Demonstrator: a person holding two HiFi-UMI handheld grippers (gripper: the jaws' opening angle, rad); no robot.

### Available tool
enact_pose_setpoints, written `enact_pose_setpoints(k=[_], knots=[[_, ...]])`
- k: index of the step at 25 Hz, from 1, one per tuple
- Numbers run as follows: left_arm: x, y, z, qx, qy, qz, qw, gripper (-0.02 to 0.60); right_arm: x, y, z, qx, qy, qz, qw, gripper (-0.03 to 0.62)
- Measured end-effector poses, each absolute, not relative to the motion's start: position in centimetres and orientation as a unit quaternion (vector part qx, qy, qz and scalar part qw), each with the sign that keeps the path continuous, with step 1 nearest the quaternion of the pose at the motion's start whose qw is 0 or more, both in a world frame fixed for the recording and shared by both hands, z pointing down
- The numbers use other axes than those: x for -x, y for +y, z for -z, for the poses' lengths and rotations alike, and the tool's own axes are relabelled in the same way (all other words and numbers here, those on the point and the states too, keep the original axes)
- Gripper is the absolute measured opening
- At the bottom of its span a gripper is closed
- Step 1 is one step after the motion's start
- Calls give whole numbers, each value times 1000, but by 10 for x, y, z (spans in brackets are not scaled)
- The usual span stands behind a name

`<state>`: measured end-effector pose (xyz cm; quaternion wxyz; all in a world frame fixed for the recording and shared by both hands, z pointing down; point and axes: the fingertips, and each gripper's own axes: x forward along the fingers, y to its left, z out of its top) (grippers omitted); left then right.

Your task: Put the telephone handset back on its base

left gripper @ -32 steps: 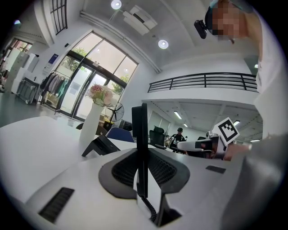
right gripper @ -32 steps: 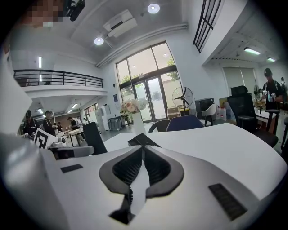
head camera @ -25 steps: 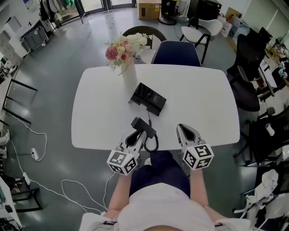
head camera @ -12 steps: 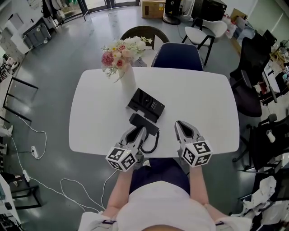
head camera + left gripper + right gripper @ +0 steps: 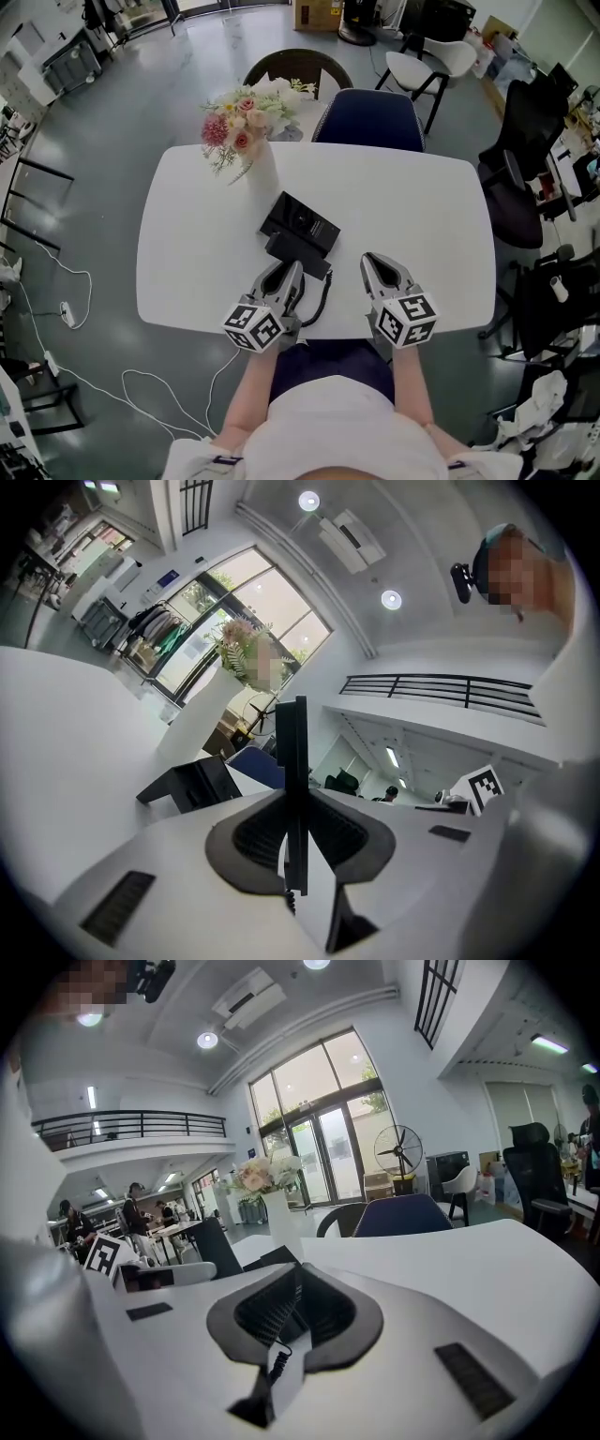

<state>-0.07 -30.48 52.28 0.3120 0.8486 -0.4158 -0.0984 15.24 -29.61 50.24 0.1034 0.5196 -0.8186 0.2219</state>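
Note:
The black telephone base (image 5: 301, 221) lies in the middle of the white table (image 5: 422, 206). My left gripper (image 5: 292, 273) is shut on the black handset (image 5: 298, 252), which is held crosswise just above the near edge of the base. In the left gripper view the handset (image 5: 294, 761) stands edge-on between the jaws, with the base (image 5: 192, 785) ahead to the left. A coiled cord (image 5: 321, 298) hangs from the handset toward the table's near edge. My right gripper (image 5: 371, 263) hovers to the right of the handset with its jaws together and nothing in them.
A white vase of pink and white flowers (image 5: 253, 141) stands at the back left of the table, close behind the base. A blue chair (image 5: 367, 117) is tucked in at the far side. Office chairs and cables lie around on the floor.
My left gripper has carried the handset forward from the near table edge up to the base. The right gripper has kept its place beside it.

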Motion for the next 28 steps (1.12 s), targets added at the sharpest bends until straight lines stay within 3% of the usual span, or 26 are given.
enact_pose_setpoints(k=[28], knots=[[10,-348,-587,-789,-428,131,421,78,-140,-332,-536,-472,-832,-271,111,40]])
